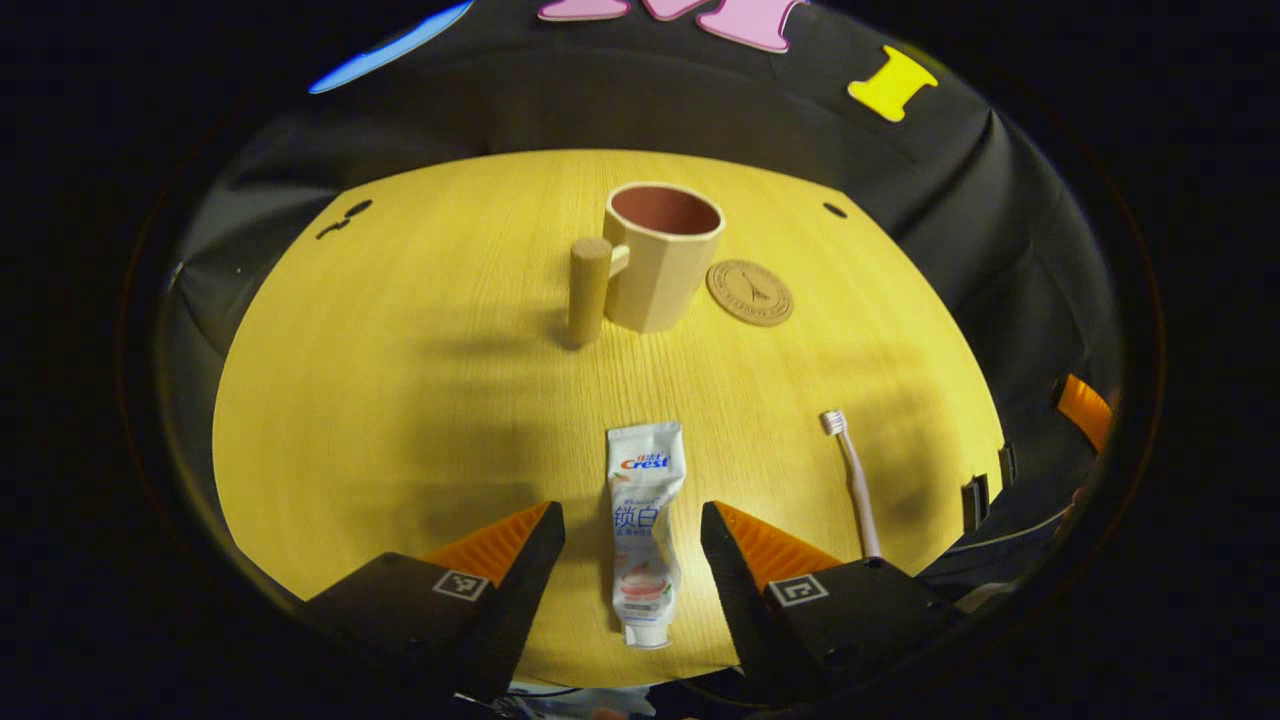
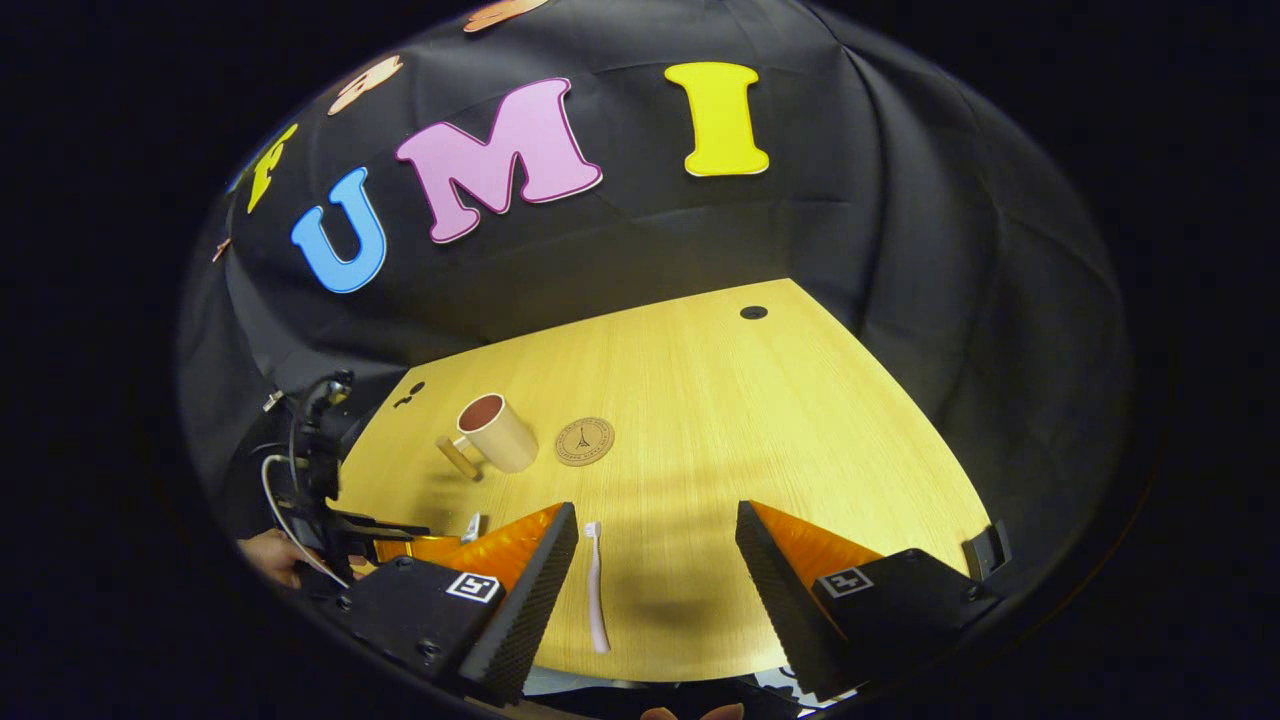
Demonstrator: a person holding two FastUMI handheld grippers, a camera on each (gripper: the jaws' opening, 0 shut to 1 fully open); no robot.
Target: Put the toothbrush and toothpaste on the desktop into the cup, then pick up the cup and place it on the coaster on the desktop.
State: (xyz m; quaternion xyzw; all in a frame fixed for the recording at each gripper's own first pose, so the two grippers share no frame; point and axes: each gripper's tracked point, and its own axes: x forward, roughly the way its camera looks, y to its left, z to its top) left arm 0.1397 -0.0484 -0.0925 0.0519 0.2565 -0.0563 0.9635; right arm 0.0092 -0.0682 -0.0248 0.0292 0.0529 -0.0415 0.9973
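Wooden tabletop (image 1: 400, 400): nothing done yet. Toothpaste (image 1: 643, 530) and toothbrush (image 2: 595, 585) lie at near edge, cup (image 1: 660, 255) empty beside coaster (image 1: 749, 292) farther back. Left tongs (image 1: 632, 535) and right tongs (image 2: 657, 535) both spread wide, holding nothing.

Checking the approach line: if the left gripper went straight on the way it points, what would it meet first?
Probably the toothpaste, lying lengthwise between the open left gripper's fingers; the cup stands farther along that line. Height above the table is unclear.
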